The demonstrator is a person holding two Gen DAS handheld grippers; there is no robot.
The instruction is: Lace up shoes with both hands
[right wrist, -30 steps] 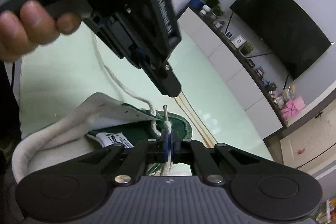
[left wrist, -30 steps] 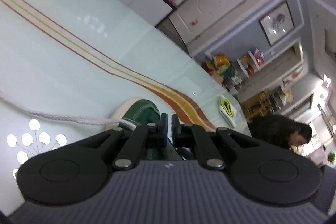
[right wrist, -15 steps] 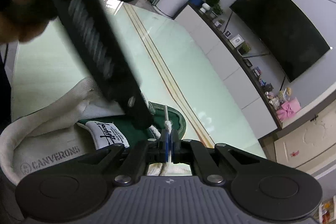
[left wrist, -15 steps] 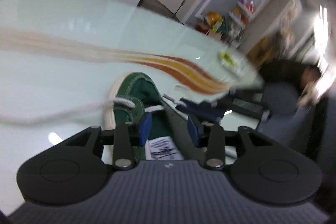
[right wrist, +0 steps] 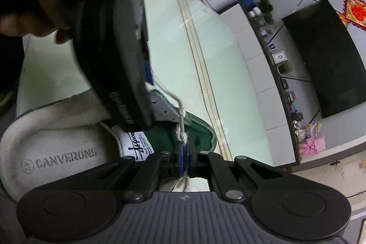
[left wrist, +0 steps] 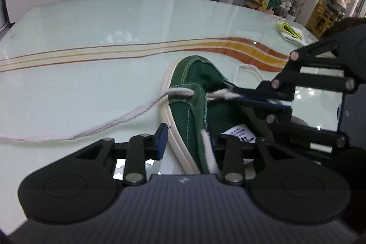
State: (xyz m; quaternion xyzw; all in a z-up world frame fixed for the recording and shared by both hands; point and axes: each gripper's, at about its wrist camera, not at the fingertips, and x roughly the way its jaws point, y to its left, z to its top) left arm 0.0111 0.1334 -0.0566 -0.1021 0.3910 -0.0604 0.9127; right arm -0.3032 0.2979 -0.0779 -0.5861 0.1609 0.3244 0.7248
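Opening my left gripper (left wrist: 194, 141) wide, empty, astride green canvas shoe (left wrist: 194, 93) | right gripper (right wrist: 184, 150) still pinching white braided lace (right wrist: 180, 129) | regrasp next.

Dim indoor light, cool cast, strong fisheye bending in both views
Ahead of the left tongs (left wrist: 189, 141) the glossy counter (left wrist: 91, 22) carries soft whitish glare patches, and bright reflections show through gaps in the tongs' linkage; room edges bow and the far shelves go soft. In the right wrist view the other tool looms close above the right tongs (right wrist: 184, 153), dark and slightly smeared, the hand (right wrist: 43, 13) on it in deep shadow; the shoe (right wrist: 68, 136) insole lettering reads sharp
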